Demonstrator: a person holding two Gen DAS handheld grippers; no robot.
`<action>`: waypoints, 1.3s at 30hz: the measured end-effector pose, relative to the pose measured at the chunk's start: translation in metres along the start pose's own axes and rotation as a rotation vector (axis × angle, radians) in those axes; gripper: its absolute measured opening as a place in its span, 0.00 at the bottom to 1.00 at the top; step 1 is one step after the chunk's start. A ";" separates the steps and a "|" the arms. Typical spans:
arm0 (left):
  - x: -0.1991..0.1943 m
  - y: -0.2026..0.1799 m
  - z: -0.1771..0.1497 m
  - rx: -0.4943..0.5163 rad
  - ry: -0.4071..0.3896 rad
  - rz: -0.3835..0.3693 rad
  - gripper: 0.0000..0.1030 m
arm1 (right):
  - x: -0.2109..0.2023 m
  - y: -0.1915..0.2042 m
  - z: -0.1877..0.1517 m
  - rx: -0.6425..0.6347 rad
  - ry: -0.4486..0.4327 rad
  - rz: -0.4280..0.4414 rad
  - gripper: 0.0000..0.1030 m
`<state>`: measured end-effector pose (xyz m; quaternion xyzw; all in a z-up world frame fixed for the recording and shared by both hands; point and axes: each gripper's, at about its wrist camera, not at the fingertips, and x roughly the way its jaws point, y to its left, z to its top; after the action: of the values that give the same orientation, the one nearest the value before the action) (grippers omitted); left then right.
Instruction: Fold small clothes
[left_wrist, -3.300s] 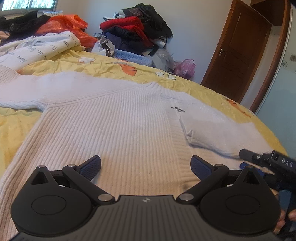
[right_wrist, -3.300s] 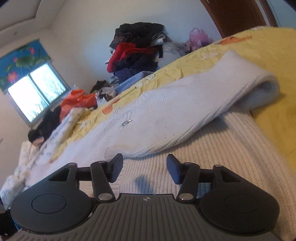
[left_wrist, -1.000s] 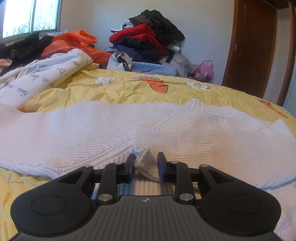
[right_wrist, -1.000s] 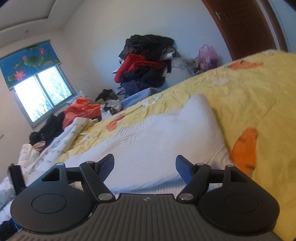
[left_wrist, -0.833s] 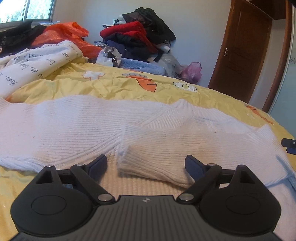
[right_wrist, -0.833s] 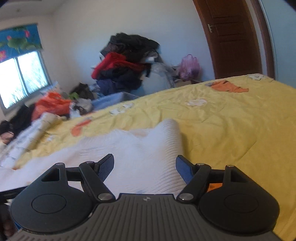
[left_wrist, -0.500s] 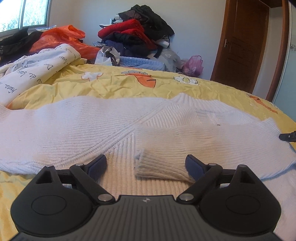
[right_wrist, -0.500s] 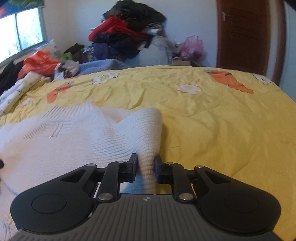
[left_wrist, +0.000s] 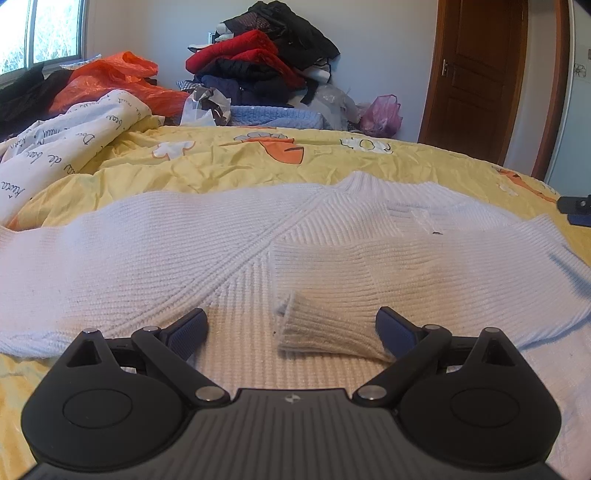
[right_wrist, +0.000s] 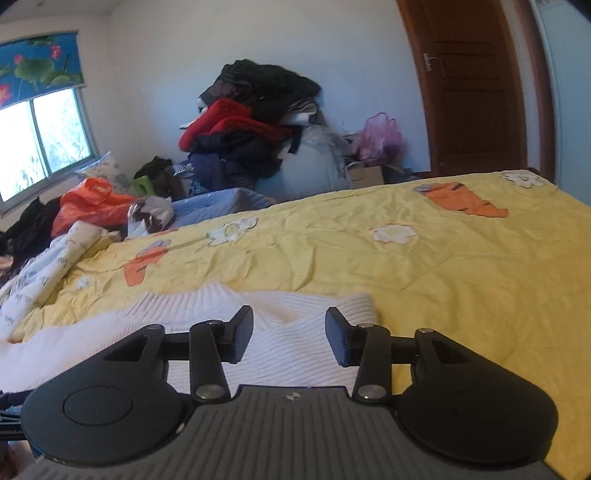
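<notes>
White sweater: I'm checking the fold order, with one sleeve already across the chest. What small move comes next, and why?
Probably bring the left gripper to the other sleeve: it lies spread flat, the folded sleeve's cuff rests free between open jaws, and the right gripper is opening, gripping nothing.

The white ribbed knit sweater (left_wrist: 229, 251) runs off the left edge, its far sleeve end unseen. At the right edge, a dark gripper tip (left_wrist: 576, 205) is cut off. The right wrist view blurs the piled dark and red clothes (right_wrist: 255, 122).
</notes>
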<state>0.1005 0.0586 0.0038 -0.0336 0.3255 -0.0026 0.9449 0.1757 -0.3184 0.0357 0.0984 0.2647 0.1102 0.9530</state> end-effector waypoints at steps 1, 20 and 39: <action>0.000 0.000 0.000 0.000 0.000 0.000 0.96 | 0.010 0.007 -0.003 -0.016 0.018 -0.005 0.50; -0.093 0.094 -0.011 -0.090 -0.200 0.170 0.96 | 0.043 0.019 -0.037 -0.130 0.068 -0.050 0.66; -0.098 0.379 -0.022 -0.937 -0.282 0.364 0.81 | 0.045 0.023 -0.036 -0.144 0.080 -0.017 0.78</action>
<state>0.0030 0.4381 0.0217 -0.3957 0.1619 0.3122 0.8484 0.1906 -0.2803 -0.0104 0.0227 0.2950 0.1248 0.9471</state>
